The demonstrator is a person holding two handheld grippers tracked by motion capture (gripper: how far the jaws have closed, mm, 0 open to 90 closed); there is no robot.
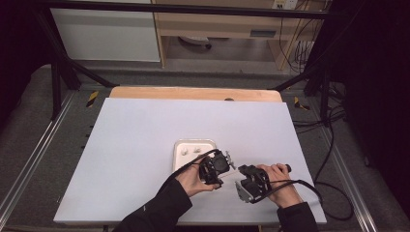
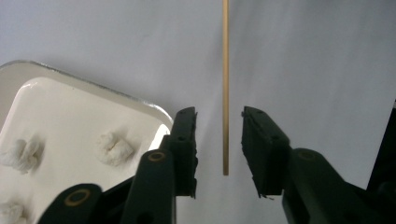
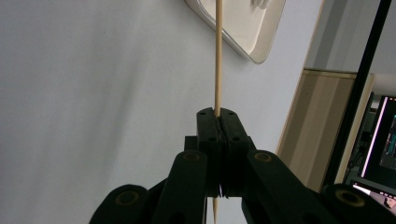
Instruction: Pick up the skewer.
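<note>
A thin wooden stick is clamped between the shut jaws of my right gripper and points toward a white tray. In the left gripper view the same stick runs straight down the gap of my open left gripper, touching neither jaw. The tray lies just to the left of that gripper and holds small white fluffy lumps. From above, the left gripper is at the tray's near right corner, with the right gripper close beside it.
A white sheet covers the table, with a wooden edge at the far side. Black frame bars and cables flank the table. A shelf unit stands behind it.
</note>
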